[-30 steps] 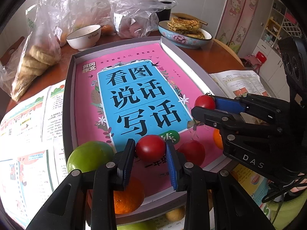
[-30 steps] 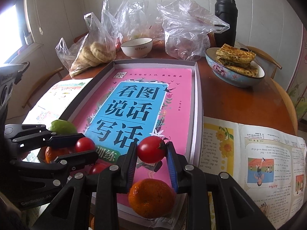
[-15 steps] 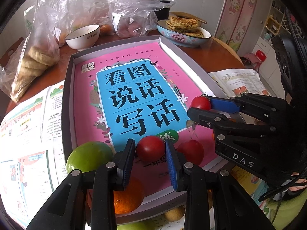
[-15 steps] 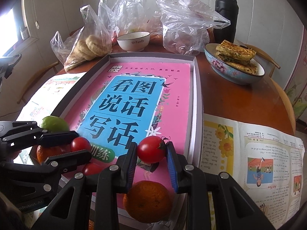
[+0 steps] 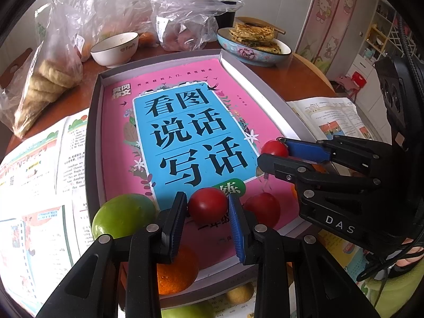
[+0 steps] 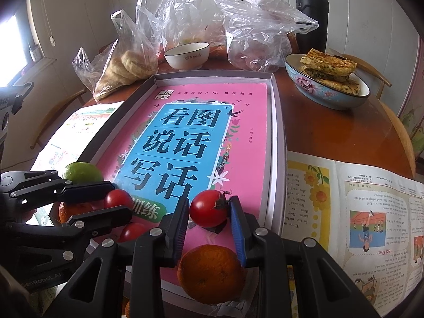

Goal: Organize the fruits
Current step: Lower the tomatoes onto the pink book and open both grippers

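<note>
My left gripper (image 5: 206, 199) is shut on a red tomato (image 5: 208, 210) just above the near end of a pink and blue book (image 5: 196, 132) lying in a grey box tray (image 5: 91, 137). My right gripper (image 6: 209, 202) is shut on a second tomato (image 6: 208, 208) with a green stalk. It shows at the right of the left wrist view as the right gripper (image 5: 273, 150). A third tomato (image 5: 262, 210) lies loose on the book between them. A green fruit (image 5: 123, 220) and an orange (image 5: 176, 271) sit at the tray's near left corner. Another orange (image 6: 212, 273) lies under my right gripper.
Open picture books (image 6: 352, 212) flank the tray on the wooden table (image 6: 331, 132). Behind it stand a white bowl (image 6: 186, 58), plastic bags of bread and food (image 6: 124, 69), a blue dish of flatbread (image 6: 328, 90) and a black flask (image 6: 311, 16). More fruit (image 5: 239, 292) lies at the near edge.
</note>
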Tool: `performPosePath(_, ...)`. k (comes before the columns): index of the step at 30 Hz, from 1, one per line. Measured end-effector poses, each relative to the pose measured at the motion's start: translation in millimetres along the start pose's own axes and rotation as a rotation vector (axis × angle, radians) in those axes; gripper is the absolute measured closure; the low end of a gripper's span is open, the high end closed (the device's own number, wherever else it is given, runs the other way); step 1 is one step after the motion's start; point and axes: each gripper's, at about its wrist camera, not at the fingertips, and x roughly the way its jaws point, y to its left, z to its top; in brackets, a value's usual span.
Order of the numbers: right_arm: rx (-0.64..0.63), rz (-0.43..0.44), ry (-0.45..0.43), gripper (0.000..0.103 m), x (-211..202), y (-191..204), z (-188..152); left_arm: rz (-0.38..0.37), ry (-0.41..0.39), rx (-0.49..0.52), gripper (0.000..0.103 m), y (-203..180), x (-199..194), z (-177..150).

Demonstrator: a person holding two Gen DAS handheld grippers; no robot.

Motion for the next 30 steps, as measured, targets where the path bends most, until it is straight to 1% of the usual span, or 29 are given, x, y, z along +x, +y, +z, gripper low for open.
performPosePath(5, 0.02, 0.014, -0.009, 0.071, -5, -2, -1, 0.001, 0.002, 0.004, 0.069, -1, 0, -1)
performPosePath(10, 0.044, 0.019, -0.033, 0.059, -14, -6, -4, 0.0, 0.003, 0.004, 0.068, -1, 0, -1)
performPosePath(15, 0.054, 0.026, -0.045, 0.059, -21, -7, -7, -0.004, 0.003, 0.0, 0.067, -1, -1, -1)
performPosePath(23, 0.074, 0.035, -0.075, 0.058, -33, -11, -12, -0.017, -0.002, -0.02, 0.06, 0, -2, -1)
performPosePath(25, 0.082, 0.035, -0.085, 0.054, -38, -12, -13, -0.021, -0.003, -0.025, 0.06, 1, -3, -2)
performPosePath(30, 0.094, 0.037, -0.116, 0.054, -50, -14, -17, -0.027, -0.007, -0.04, 0.058, 1, -5, -3)
